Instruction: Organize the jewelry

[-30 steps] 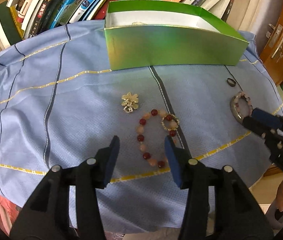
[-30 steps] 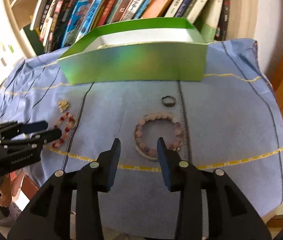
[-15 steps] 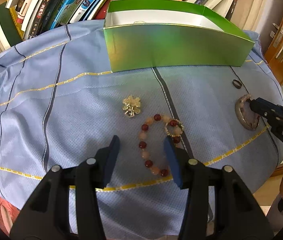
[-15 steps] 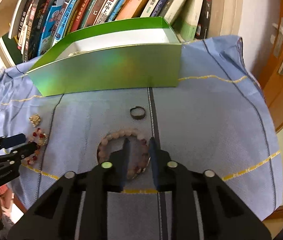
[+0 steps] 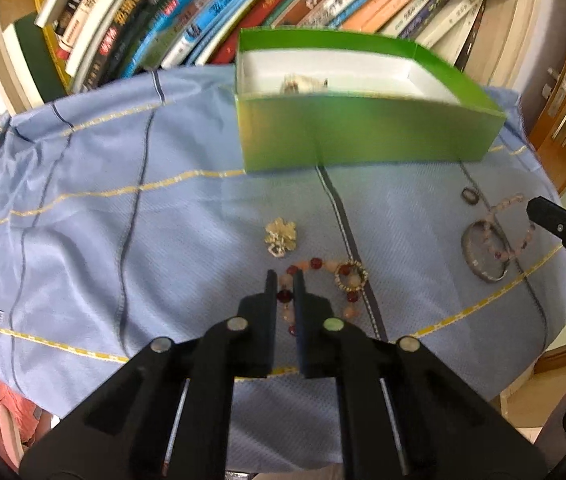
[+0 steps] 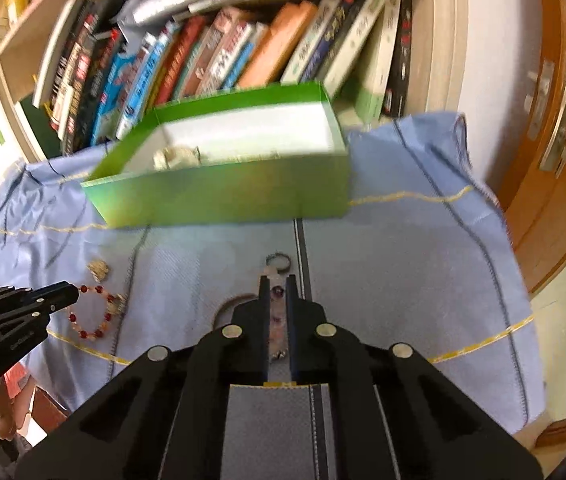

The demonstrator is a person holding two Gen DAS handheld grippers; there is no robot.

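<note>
Both tools clench bracelets: left tool point(image 5: 284, 280) red-beaded bracelet point(image 5: 325, 280), right tool point(image 6: 277, 286) pink bracelet point(image 6: 277, 322) (mostly hidden).

My left gripper point(image 5: 283, 280) and right gripper point(image 6: 277, 286) were matte black plastic, each with two flat narrow fingers, angular cut-out arms and round silver screws. White lettering marked their sides. Bare fingers point(image 6: 1, 426) showed at one handle.
</note>
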